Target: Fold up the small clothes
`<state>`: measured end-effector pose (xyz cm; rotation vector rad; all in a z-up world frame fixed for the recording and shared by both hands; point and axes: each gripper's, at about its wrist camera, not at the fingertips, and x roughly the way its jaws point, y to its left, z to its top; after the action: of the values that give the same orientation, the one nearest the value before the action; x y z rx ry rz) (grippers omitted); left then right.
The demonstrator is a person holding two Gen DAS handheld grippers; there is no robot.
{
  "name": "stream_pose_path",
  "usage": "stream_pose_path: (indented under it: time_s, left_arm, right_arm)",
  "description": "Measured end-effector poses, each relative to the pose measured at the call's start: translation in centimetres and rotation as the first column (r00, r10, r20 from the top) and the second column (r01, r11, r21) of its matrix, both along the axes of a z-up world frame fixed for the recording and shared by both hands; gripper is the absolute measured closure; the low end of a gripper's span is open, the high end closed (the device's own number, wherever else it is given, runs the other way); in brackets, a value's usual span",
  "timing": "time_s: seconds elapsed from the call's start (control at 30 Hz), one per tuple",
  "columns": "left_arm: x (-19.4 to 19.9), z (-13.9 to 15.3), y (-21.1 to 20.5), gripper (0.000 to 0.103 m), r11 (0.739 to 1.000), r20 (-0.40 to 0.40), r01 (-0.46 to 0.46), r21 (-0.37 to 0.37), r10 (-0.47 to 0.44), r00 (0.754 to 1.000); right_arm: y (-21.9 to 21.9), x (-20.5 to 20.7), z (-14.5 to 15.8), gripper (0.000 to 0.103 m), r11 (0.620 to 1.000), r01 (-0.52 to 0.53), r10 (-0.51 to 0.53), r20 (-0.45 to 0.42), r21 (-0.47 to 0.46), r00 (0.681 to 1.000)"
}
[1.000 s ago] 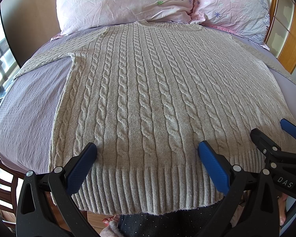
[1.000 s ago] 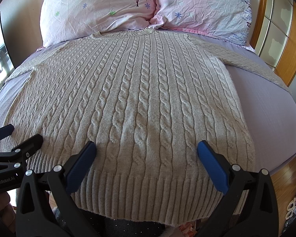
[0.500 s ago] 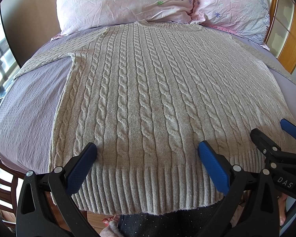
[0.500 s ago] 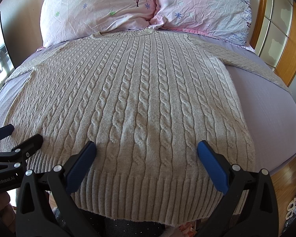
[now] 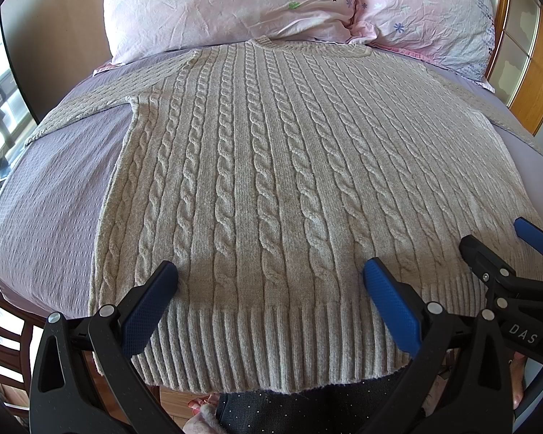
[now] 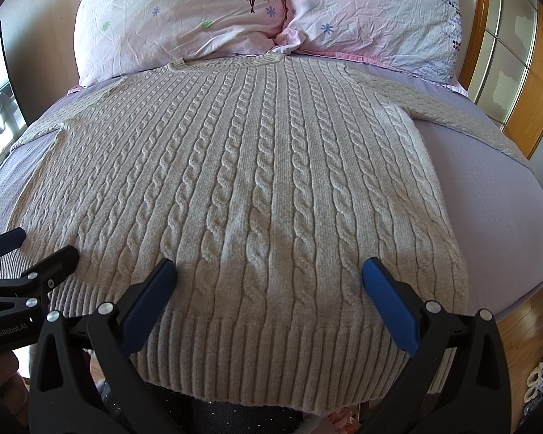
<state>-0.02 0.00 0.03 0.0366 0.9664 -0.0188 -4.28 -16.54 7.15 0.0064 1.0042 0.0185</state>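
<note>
A grey cable-knit wool sweater (image 5: 293,188) is lying flat and face up on a bed covered with a lilac textured sheet (image 5: 50,209). Its round neckline is pointing toward the head of the bed, and its ribbed hem (image 5: 271,347) is hanging just over the near edge. One sleeve (image 5: 101,105) is stretching out across the sheet to the left, and the other sleeve (image 6: 452,115) is running out to the right toward the bed's far corner.

The left tool (image 5: 271,282) is hovering low over the left half of the hem, its two blue-padded fingers (image 5: 148,307) standing wide apart with nothing between them; whether the pads are touching the knit I cannot tell. The right tool (image 6: 269,278) is hanging over the right half of the hem in the same way, jaws spread wide and gripping nothing. Each tool is showing at the edge of the other's view, so the two are sitting side by side along the hem.

Beyond the neckline, two crumpled pink pillows printed with small flowers and a tree (image 6: 184,14) are leaning together against the head of the bed. A wooden-framed panel with frosted panes (image 6: 506,58) is standing to the right of the bed.
</note>
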Motion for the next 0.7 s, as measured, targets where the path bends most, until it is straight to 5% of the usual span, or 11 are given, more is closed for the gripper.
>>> stream_pose_path:
  time_s: [0.57, 0.7]
  left_arm:
    - [0.1, 0.3, 0.0, 0.001, 1.000, -0.004, 0.018, 0.002, -0.018, 1.000]
    - [0.8, 1.0, 0.6, 0.001, 1.000, 0.039, 0.000, 0.016, -0.001, 0.999]
  right_arm:
    - [-1.5, 0.8, 0.7, 0.002, 0.986, -0.155, 0.152, 0.054, 0.060, 0.987]
    - [-11.7, 4.6, 2.9, 0.002, 0.987, 0.075, -0.091, 0.110, 0.140, 0.990]
